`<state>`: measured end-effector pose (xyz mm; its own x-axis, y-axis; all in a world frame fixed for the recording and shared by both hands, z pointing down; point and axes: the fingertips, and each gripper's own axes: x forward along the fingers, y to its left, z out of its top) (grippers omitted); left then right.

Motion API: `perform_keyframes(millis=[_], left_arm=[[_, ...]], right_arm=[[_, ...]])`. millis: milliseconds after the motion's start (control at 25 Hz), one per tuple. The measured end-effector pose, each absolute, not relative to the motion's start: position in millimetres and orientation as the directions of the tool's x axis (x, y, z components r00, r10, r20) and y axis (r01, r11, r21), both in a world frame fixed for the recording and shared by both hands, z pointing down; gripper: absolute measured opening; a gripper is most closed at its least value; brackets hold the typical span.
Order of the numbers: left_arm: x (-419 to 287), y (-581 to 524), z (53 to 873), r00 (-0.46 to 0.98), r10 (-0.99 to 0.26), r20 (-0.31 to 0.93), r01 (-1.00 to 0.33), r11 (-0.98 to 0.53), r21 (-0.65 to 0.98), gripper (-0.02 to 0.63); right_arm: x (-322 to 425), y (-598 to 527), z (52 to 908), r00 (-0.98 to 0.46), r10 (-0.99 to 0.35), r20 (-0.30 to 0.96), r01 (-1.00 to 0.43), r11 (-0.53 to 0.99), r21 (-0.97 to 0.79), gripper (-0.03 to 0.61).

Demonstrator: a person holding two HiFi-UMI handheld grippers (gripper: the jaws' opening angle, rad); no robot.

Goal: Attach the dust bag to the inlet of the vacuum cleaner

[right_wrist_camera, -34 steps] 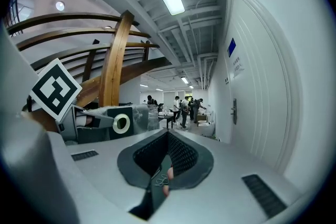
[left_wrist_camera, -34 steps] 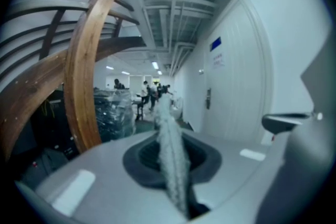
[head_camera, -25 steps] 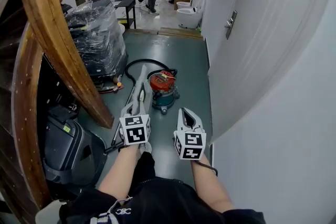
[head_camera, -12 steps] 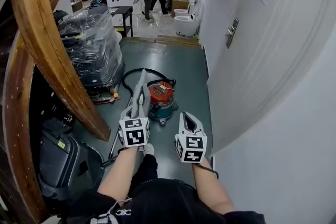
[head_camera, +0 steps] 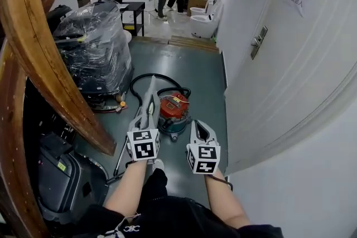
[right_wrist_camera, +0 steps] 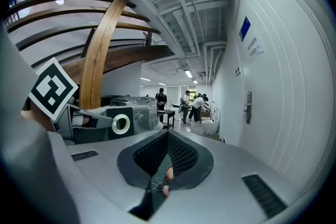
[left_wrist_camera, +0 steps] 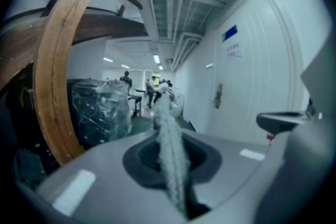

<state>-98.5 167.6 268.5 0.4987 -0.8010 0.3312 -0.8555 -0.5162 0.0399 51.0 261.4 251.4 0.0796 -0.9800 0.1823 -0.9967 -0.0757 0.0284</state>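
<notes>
The left claw [head_camera: 143,117] was clenched on the dust bag [head_camera: 150,95], a flat grey, felt-like piece that stuck out ahead of the jaws and showed edge-on in the left gripper view. The right claw [head_camera: 199,126] was closed tight with nothing in it. The vacuum cleaner [head_camera: 172,110], red on top with a teal body, sat on the floor [head_camera: 203,72] just beyond both claws and apart from them. Its black hose [head_camera: 170,77] was looped behind it.

The step in hand looked like bringing the bag to the machine, with the fitting itself not yet begun. The inlet could not be made out from any view, so the first thing was probably to get low and find it before offering the bag.

The bag was pinched at one end only, so its far end would likely droop or swing. It would do better turned so that its opening faced the inlet squarely rather than edge-on. The right claw would have to open to be of use, either steadying the canister, which might slide on the smooth floor, or taking the other side of the bag's mouth. A straight, even push would probably seat the bag better than a push from one corner.
</notes>
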Motion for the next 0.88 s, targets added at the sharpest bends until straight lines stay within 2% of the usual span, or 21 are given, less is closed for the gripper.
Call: perform_keyframes(millis=[320, 880], left_arm=[[-82.7, 77.3, 293.4, 0.493, -0.778, 0.389, -0.856, -0.513, 0.058, 0.023], [-53.9, -84.2, 284.7, 0.509, -0.752, 0.418, -0.839, -0.542, 0.047, 0.023]], right_arm=[[72.7, 172.1, 271.7, 0.086, -0.966, 0.245, -0.996, -0.084, 0.019, -0.006], [107.2, 13.2, 264.5, 0.113, -0.95, 0.29, -0.993, -0.114, 0.014, -0.005]])
